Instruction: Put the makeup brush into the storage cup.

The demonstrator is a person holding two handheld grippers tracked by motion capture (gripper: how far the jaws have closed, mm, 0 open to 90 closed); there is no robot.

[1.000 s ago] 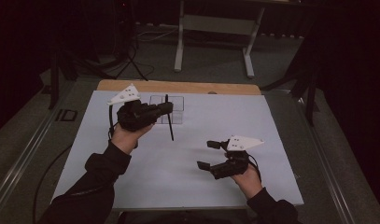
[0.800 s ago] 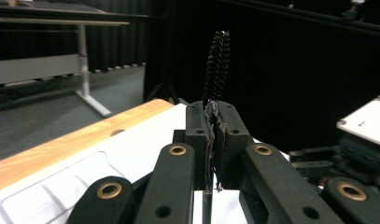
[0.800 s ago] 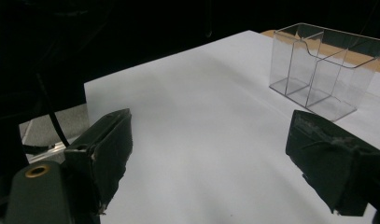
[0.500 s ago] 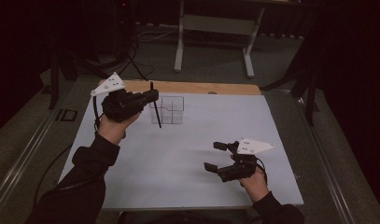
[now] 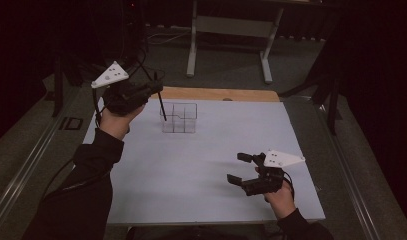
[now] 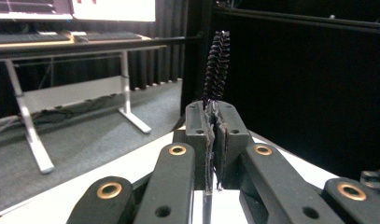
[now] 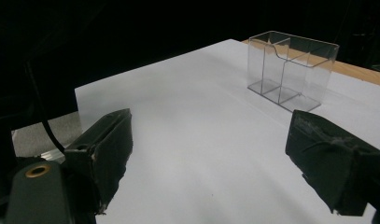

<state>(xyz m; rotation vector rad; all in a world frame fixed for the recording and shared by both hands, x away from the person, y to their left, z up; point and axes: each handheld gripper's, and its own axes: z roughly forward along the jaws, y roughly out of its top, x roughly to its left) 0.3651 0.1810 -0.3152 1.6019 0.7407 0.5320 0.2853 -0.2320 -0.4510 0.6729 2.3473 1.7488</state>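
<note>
— Where's the brush?
— My left tongs [image 5: 153, 90] are clamped on the black brush [image 5: 161, 106]; its bristles rise above them, its thin handle slants down over the clear box [image 5: 180, 118] on the worktop [image 5: 191, 170].
— Your right tongs [image 5: 239, 168]?
— Spread wide, empty, well apart from the box.

Left tongs [image 5: 153, 90] gone from the upper middle of the high view, over the clear box [image 5: 179, 118], to the upper left, off past the bench [image 5: 191, 165] edge and higher in frame. Thin black brush [image 5: 161, 106] carried along in the clamped jaws, its lower tip now at the box's left side. Right tongs [image 5: 243, 170] slid toward the lower right of the frame.
</note>
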